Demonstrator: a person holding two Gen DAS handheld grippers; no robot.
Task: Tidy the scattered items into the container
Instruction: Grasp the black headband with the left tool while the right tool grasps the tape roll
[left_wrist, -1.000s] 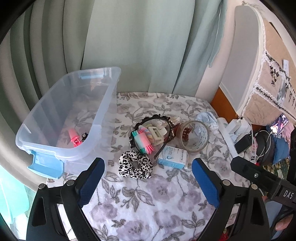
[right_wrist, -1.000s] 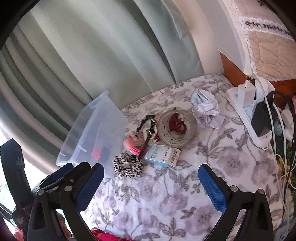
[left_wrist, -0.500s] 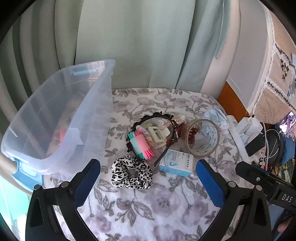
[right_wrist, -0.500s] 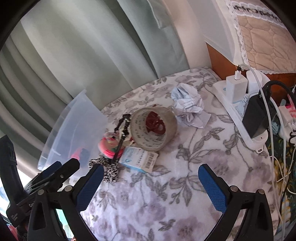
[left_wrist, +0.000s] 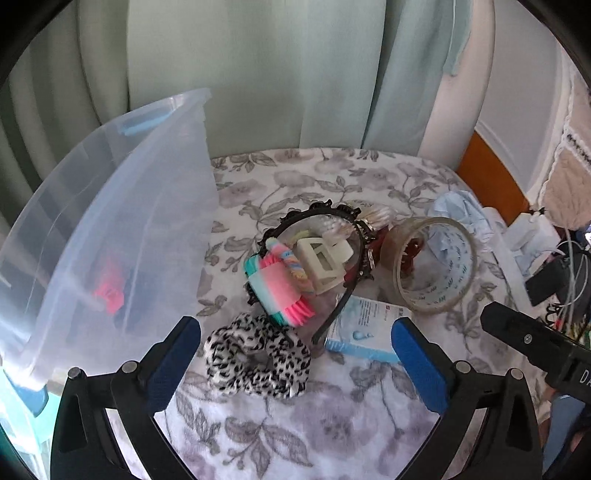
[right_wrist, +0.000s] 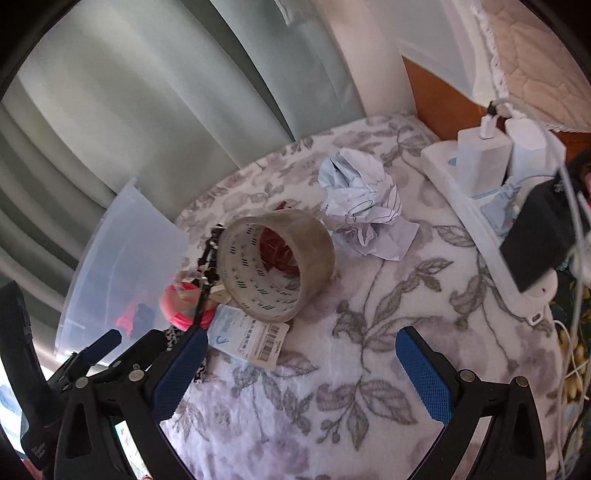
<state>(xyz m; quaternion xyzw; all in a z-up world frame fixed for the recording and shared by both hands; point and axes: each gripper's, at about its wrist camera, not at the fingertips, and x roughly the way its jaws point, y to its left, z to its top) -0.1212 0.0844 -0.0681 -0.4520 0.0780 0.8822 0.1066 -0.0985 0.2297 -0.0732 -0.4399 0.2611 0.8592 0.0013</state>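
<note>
change: both grippers had dropped lower and closer to the pile over the last second; the clear plastic storage bin (left_wrist: 110, 236) now filled the left of the left wrist view, with its near wall beside the left gripper (left_wrist: 295, 350).
left gripper: released, jaws spread wide, nothing between the blue pads (left_wrist: 173, 363). The black-and-white leopard-print fabric scrunchie (left_wrist: 256, 360) sat between them (lined up for a pick, by my read).
right gripper: right gripper (right_wrist: 301, 369) also released and empty, over bare floral cloth just short of the pale blue cardboard box with a barcode (right_wrist: 247, 334).
meaning: looked like an approach phase, no item lifted yet. The scrunchie was the likely first grab for the left, and the box or the clear roll of packing tape (right_wrist: 275, 264) for the right.
bin contents: a red-pink clip-like item (left_wrist: 109, 291) and something dark beside it, seen through the wall (too blurred to name). Otherwise mostly unfilled.
tape roll contents: a dark red claw clip (right_wrist: 277, 251) lay inside the roll's core.
still out on the floral-print cloth (left_wrist: 332, 424): the scrunchie, a black ornate plastic headband (left_wrist: 317, 218), a pink and teal toothed hair roller (left_wrist: 277, 288), a cream rectangular claw clip (left_wrist: 325, 258), the box, the tape and a crumpled white paper ball (right_wrist: 364, 206).
task status: barely started, most items still outside the bin.
</note>
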